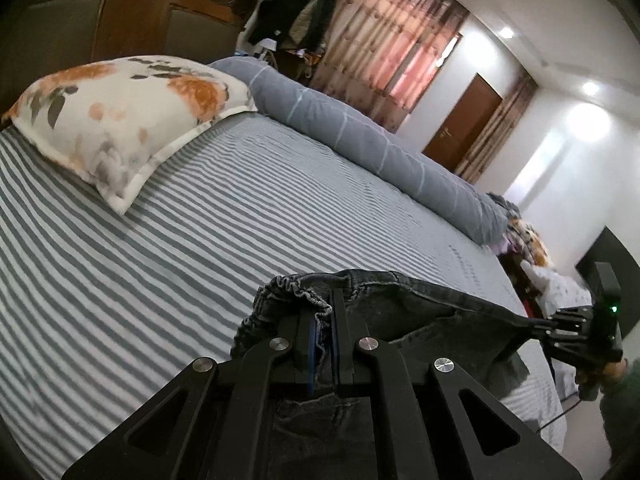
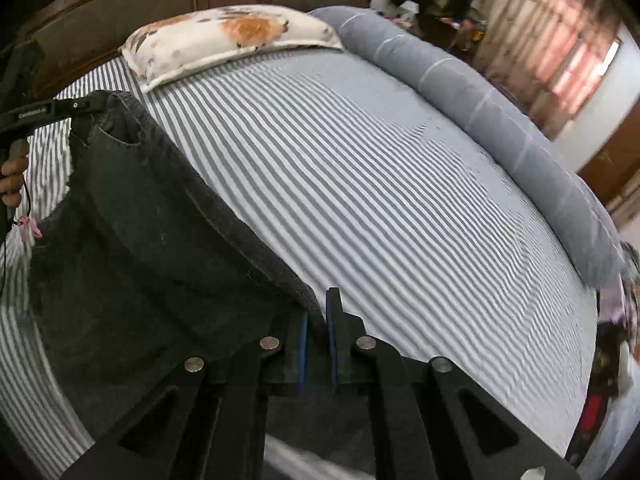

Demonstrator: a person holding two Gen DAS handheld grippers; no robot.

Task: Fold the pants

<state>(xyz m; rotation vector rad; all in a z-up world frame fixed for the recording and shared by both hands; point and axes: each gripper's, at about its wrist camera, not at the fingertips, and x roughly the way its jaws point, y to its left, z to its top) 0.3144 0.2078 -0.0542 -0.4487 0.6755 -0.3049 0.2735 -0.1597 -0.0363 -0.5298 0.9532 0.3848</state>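
Dark grey denim pants (image 1: 404, 308) hang stretched between my two grippers above the striped bed (image 1: 200, 216). My left gripper (image 1: 323, 312) is shut on the gathered elastic waistband at one corner. In the same view my right gripper (image 1: 554, 324) pinches the other end of the waist edge at the far right. In the right wrist view, my right gripper (image 2: 318, 312) is shut on the pants (image 2: 140, 232), whose hem runs up and left to my left gripper (image 2: 86, 106), held by a hand (image 2: 12, 184). The legs hang below, out of sight.
A floral pillow (image 1: 124, 120) lies at the head of the bed by the wooden headboard (image 1: 132, 20). A long grey rolled duvet (image 1: 372, 140) runs along the far side. Curtains (image 1: 384, 48), a door (image 1: 464, 120) and hanging clothes (image 1: 296, 8) stand beyond. Striped sheet (image 2: 380, 200) spreads ahead.
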